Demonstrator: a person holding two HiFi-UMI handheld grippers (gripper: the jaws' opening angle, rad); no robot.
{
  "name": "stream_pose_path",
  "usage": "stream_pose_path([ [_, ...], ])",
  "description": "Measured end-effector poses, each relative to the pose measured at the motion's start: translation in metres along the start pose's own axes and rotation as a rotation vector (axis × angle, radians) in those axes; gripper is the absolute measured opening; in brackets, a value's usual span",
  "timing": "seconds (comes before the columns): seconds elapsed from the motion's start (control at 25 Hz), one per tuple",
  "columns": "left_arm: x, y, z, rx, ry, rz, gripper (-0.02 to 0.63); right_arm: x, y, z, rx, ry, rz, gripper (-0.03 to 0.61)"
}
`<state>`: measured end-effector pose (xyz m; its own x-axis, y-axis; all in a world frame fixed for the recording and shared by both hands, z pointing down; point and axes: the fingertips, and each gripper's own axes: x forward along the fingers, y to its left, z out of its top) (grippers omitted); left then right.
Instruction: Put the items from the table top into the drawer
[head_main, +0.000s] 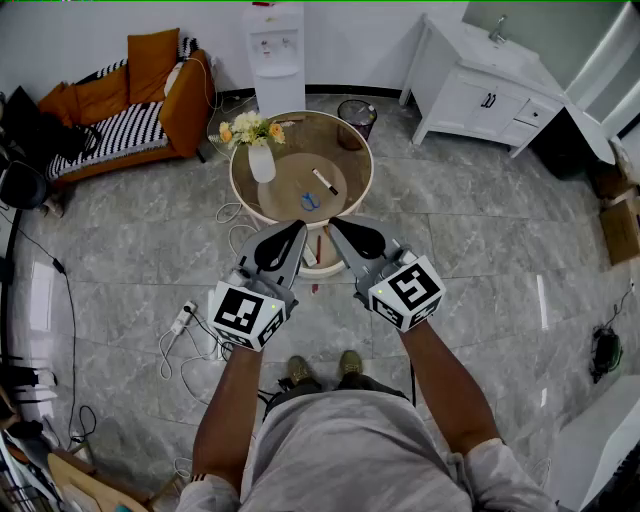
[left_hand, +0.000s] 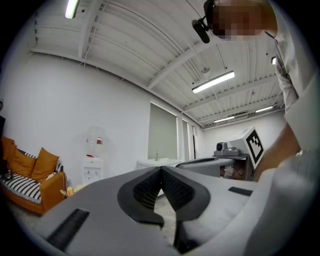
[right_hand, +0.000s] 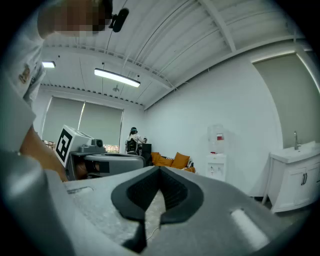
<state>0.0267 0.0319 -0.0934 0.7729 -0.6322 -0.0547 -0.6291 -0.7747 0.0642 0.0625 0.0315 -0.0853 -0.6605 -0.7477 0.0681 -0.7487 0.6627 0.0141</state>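
brown round table (head_main: 362, 165) stands ahead of you, with blue scissors (head_main: 309, 201) and a white pen (head_main: 325, 181) lying on its top beside a white vase (head_main: 262, 162). you hold the left gripper (head_main: 299, 228) and the right gripper (head_main: 333, 224) level, well short of these things, both with jaws pressed together and empty
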Motion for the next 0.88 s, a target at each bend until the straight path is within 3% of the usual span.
stream_pose_path([
  [0.88,-0.040,0.030,-0.007,0.000,-0.012,-0.031,0.000,0.031,0.036,-0.009,-0.042,0.045,-0.048,0.002],
])
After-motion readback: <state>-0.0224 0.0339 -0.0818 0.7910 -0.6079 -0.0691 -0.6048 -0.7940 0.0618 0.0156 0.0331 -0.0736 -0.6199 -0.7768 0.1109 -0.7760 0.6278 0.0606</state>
